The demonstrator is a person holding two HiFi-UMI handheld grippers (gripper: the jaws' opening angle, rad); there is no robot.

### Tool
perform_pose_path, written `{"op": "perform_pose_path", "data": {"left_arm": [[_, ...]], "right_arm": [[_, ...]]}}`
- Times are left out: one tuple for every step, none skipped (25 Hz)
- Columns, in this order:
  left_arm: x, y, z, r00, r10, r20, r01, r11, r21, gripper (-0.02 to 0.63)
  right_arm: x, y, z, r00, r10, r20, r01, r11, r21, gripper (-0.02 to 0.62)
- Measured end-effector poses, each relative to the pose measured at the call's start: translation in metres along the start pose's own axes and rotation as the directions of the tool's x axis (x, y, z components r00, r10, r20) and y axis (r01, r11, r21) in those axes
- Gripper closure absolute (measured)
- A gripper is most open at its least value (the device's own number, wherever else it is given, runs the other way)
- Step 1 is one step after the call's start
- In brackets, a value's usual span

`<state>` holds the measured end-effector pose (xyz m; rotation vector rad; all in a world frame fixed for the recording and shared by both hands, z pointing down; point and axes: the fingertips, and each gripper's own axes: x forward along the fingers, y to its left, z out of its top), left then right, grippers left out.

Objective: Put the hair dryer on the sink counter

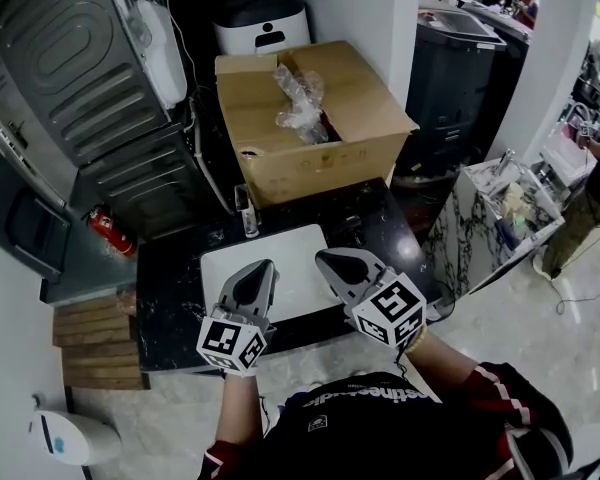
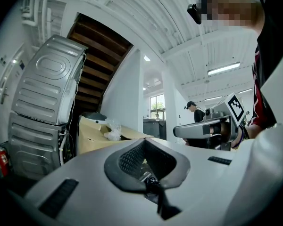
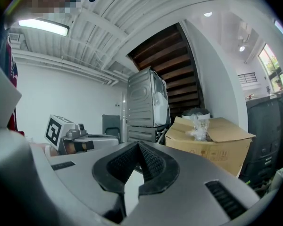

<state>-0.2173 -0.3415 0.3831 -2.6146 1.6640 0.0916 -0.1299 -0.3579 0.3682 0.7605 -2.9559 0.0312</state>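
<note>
Two tongs, yours: left tongs (image 1: 258, 273) and right tongs (image 1: 332, 263), each with jaws together and nothing between them, side by side above the six o'clock edge of the white rectangular sink basin (image 1: 290, 240). One dark marbled sink surface (image 1: 175, 268) around that basin. One open brown cardboard box (image 1: 315, 158) at twelve o'clock. No hair dryer shows in any view, so you cannot place it. Judged progress: nothing done; finding, gripping and setting down all remain.

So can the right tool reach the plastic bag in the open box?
Probably yes: the box is open on top, the plastic bag sits high in it, and nothing stands between it and the right tool, whose jaws are shut.
</note>
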Motion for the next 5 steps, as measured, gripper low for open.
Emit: {"op": "perform_pose_path", "data": {"left_arm": [[-0.0001, 0.0000, -0.0001, 1.000, 0.000, 0.000, 0.000, 1.000, 0.000, 0.591], [0.0000, 0.0001, -0.0002, 1.000, -0.001, 0.000, 0.001, 1.000, -0.001, 0.591], [0.0003, 0.0002, -0.0002, 1.000, -0.002, 0.000, 0.002, 1.000, -0.001, 0.591], [0.0006, 0.0004, -0.0001, 1.000, -0.003, 0.001, 0.003, 1.000, -0.002, 0.591], [0.0010, 0.0006, 0.0000, 1.000, -0.004, 0.001, 0.004, 1.000, -0.003, 0.591]], "right_arm": [[0.0000, 0.0004, 0.0000, 1.000, 0.000, 0.000, 0.000, 1.000, -0.001, 0.558], [0.0001, 0.0005, 0.0001, 1.000, 0.000, -0.001, 0.000, 1.000, -0.001, 0.558], [0.0002, 0.0005, 0.0003, 1.000, 0.000, -0.002, 0.000, 1.000, -0.001, 0.558], [0.0004, 0.0005, 0.0005, 1.000, 0.000, -0.003, 0.000, 1.000, -0.002, 0.558], [0.0007, 0.0005, 0.0008, 1.000, 0.000, -0.003, 0.000, 1.000, -0.002, 0.558]]}}
